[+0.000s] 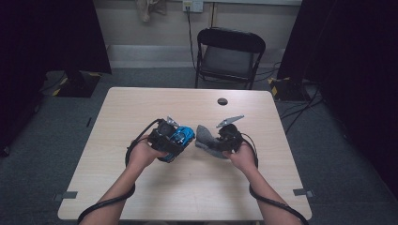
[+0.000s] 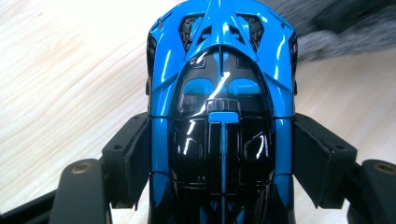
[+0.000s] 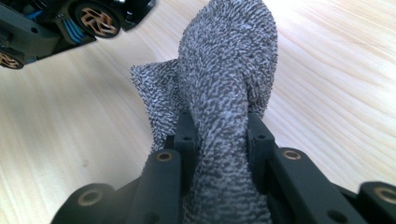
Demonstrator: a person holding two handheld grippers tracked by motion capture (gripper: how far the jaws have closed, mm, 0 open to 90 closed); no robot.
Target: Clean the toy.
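Left gripper (image 2: 219,154) clamps the blue model car (image 2: 222,93) by its sides, prob to steady it for wiping. Right gripper (image 3: 219,135) is pinched tight on a bunched grey cloth (image 3: 224,70), held just beside the car w/ the wad pointing at it.

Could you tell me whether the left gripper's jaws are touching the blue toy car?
Touching. In the left gripper view, the left gripper has both black pads pressed flat against the sides of the blue toy car, with no gap on either side.

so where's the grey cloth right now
In the high view the grey cloth is clamped in the right gripper, right of table centre, beside the blue toy car.
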